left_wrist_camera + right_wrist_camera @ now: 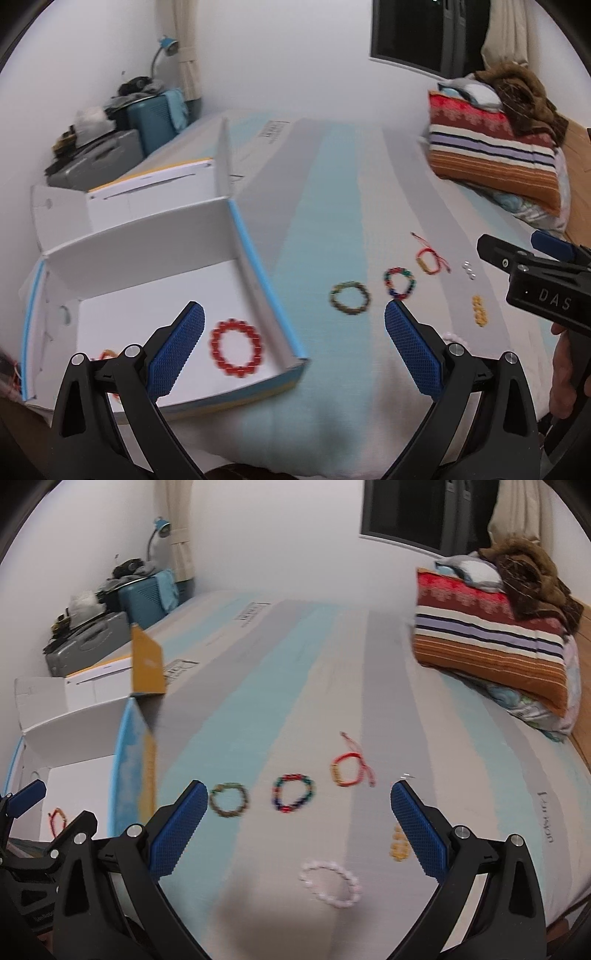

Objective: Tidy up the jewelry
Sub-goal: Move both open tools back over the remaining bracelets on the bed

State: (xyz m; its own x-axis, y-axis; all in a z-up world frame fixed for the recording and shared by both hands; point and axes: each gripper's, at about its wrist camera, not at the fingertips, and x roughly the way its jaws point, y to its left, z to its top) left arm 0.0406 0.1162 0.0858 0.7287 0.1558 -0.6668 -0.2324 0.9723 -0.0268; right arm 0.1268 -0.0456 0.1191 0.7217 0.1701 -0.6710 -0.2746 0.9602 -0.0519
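Note:
My left gripper (293,321) stands open over the near corner of a white cardboard box (255,258) with blue edges; nothing is between its fingers. A red bead bracelet (236,347) lies on the box floor, with a small orange-red piece (107,355) beside it. On the striped bed lie a brown-green bracelet (228,799), a multicoloured bracelet (293,793), a red cord bracelet (347,771), a pale pink bracelet (330,884) and a yellow bead piece (399,845). My right gripper (299,801) is open above these, empty. It also shows in the left wrist view as the right gripper (517,254).
Tiny silver beads (469,269) lie past the yellow piece (479,310). Folded striped blankets (491,642) sit at the far right of the bed. Suitcases (110,155) and clutter stand by the far left wall. The box's raised flaps (147,664) border the bed's left side.

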